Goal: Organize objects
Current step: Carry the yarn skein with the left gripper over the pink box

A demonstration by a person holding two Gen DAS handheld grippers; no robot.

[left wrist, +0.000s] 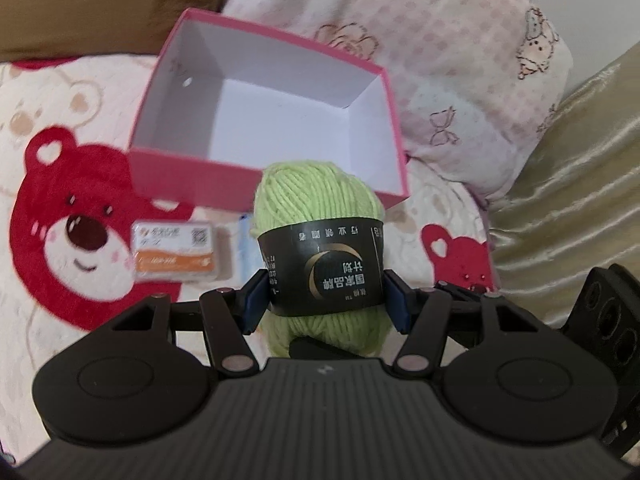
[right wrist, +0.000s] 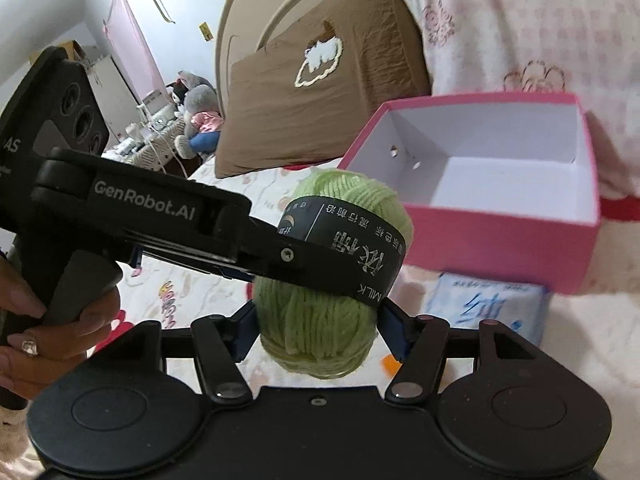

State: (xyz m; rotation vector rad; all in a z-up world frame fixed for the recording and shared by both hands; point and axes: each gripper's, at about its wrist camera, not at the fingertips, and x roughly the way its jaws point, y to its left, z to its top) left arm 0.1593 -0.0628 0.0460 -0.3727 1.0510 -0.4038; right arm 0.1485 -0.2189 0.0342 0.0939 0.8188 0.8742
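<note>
Bed (left wrist: 48, 320) with red-bear quilt carries everything; brown pillow (right wrist: 320, 100) and pink-print pillow (left wrist: 460, 60) at the far end. Pink box (left wrist: 192, 176), open top, white inside, sits on the quilt just beyond the yarn. Green yarn skein (left wrist: 316, 196) is held off the quilt, long axis running away from both cameras toward the box, black label band around its middle. Left gripper (left wrist: 326, 300) fingers pinch the skein at the band; right gripper (right wrist: 316, 332) fingers pinch its near end. Small orange-white packet (left wrist: 176, 254) left of the yarn, text blurred. Blue-white packet (right wrist: 488, 304) under the box's near edge, partly hidden.
</note>
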